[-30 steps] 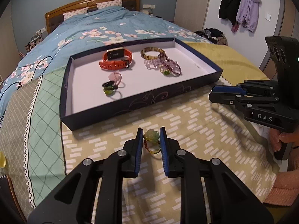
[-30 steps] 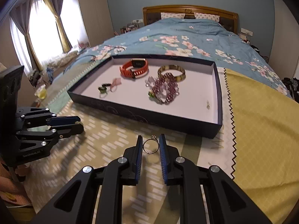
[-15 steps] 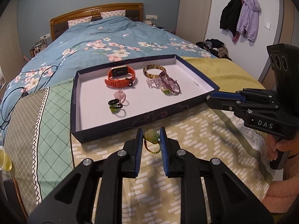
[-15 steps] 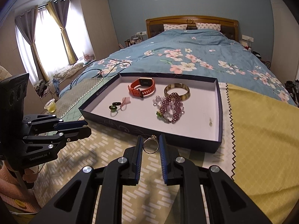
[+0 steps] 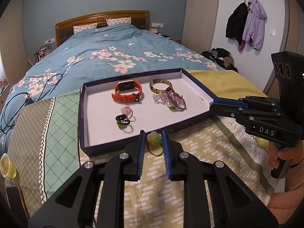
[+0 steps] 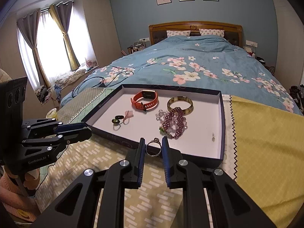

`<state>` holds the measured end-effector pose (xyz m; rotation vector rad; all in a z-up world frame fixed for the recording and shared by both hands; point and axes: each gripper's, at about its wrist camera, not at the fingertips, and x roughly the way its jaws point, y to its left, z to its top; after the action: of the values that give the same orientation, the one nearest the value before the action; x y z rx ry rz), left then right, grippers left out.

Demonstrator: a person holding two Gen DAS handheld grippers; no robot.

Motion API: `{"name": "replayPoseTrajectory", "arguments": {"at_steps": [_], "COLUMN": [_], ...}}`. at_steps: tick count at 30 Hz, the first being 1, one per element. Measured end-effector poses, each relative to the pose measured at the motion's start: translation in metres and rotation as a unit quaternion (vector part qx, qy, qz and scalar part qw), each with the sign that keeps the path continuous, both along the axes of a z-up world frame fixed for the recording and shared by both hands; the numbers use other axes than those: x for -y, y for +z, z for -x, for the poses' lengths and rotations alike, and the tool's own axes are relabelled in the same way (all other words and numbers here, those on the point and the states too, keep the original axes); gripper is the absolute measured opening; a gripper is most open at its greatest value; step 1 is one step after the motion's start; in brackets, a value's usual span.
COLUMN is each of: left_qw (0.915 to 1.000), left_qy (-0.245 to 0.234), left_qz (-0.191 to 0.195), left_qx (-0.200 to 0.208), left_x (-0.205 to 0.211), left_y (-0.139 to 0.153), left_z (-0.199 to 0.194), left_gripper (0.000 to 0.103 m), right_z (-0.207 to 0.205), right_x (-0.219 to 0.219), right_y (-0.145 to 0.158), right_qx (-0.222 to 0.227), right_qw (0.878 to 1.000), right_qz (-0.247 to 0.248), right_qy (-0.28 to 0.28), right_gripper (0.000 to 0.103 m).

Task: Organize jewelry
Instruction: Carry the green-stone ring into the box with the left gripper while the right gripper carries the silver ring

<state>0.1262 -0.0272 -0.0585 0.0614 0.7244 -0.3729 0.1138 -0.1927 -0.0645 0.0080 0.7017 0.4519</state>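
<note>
Blue-padded left gripper [image 5: 153, 139] pinching a beaded ring with a pale green stone [image 5: 154, 138], right gripper [image 6: 153, 146] clamping a silver ring [image 6: 153, 147], both hovering before the jewelry tray [image 5: 83, 125], raised since a second ago, more room showing

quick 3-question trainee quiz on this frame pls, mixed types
1. True or false: the orange watch lies inside the tray.
2. What does the right gripper hold? A) bangle B) silver ring C) cable
3. Fill in: the left gripper is shut on a ring with a pale ____ flower.

Key:
1. True.
2. B, the silver ring, pinched between the fingers.
3. Green: the flower ring.
</note>
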Motion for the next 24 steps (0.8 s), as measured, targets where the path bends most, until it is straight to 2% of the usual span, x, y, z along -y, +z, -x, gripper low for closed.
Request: {"name": "replayPoseTrajectory", "arguments": {"at_steps": [24], "left_qw": [0.9997], "left_qy": [0.012], "left_qz": [-0.001], "left_qx": [0.019], "left_x": [0.003], "left_y": [0.011], "left_z": [-0.023], "left_gripper": [0.018], "right_z": [-0.020], "right_x": [-0.003], "right_y": [0.005], "right_qx": [0.007], "right_qw": [1.000], "right_qz": [-0.002], "right_qy": [0.005], "right_gripper": [0.016]}}
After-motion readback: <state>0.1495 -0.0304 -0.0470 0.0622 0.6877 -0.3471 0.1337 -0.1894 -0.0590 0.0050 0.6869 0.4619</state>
